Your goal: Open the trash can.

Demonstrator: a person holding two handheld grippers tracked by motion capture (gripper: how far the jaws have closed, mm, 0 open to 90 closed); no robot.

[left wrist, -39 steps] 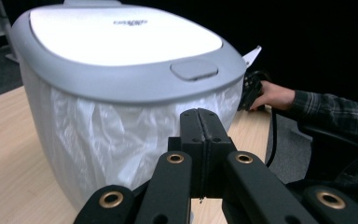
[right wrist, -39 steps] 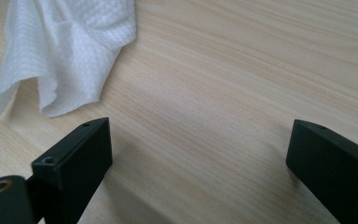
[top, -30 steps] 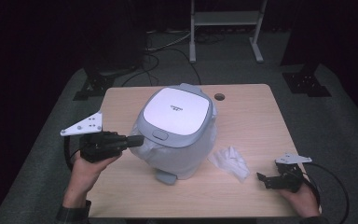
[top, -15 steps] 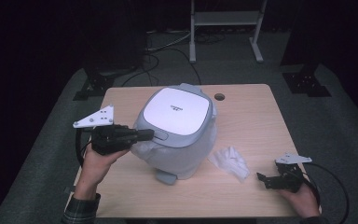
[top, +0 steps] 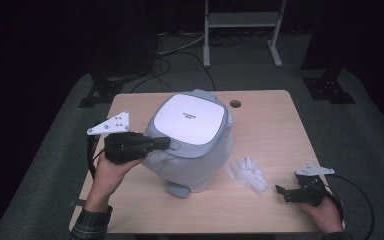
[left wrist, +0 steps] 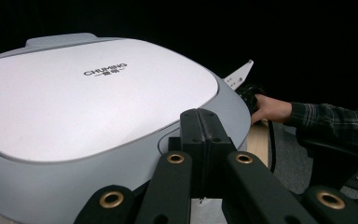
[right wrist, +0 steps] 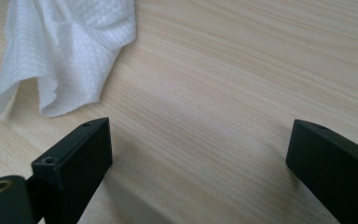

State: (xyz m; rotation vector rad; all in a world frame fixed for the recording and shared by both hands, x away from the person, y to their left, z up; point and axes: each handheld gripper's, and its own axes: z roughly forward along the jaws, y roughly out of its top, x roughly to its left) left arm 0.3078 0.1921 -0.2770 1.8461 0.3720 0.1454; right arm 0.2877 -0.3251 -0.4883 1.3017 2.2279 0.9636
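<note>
Left gripper [top: 162,143] has its jaws pinched together with nothing between them, tips right at the lid-release button [top: 174,146] on the front of the grey rice cooker [top: 192,135] sitting mid-table, while the right gripper [top: 282,191] rests wide open on the wood just beside the crumpled white paper towel [top: 247,171]. My worry is that the cooker isn't braced by anything, so a sideways shove could just slide or tip it instead of popping the lid. An off-centre push could also skid the tips off the curved front.

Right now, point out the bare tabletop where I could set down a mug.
Free: the far right of the table, between the round hole and the right edge; also the far left corner behind the left gripper. Crowded: the middle, taken by the cooker, and the near right, with the white cloth and right gripper.
</note>
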